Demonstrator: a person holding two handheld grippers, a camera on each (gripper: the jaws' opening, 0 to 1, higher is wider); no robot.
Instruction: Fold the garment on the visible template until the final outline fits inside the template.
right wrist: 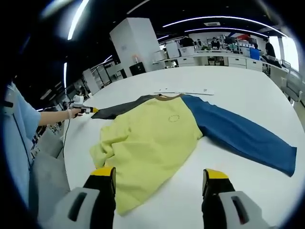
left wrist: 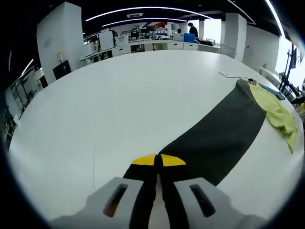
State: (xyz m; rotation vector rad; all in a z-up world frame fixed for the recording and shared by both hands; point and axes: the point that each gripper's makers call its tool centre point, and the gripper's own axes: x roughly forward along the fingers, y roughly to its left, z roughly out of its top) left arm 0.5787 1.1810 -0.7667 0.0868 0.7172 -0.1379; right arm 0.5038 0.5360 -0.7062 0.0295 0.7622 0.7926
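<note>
Yellow-green fabric forms the body of the long-sleeved garment (right wrist: 147, 143), spread on the white table (right wrist: 238, 90). Its dark grey sleeve (left wrist: 214, 138) runs from the left gripper (left wrist: 158, 164), pinched shut on the cuff, to upper right. Right gripper (right wrist: 157, 183) hovers wide open at the hem (nearer the blue sleeve (right wrist: 238, 133)).

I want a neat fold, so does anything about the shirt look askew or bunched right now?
Yes. The yellow body is rumpled, its left side bunched into folds. The dark sleeve is pulled out straight by the left hand-held gripper, shut on its cuff; the blue sleeve lies flat.
</note>
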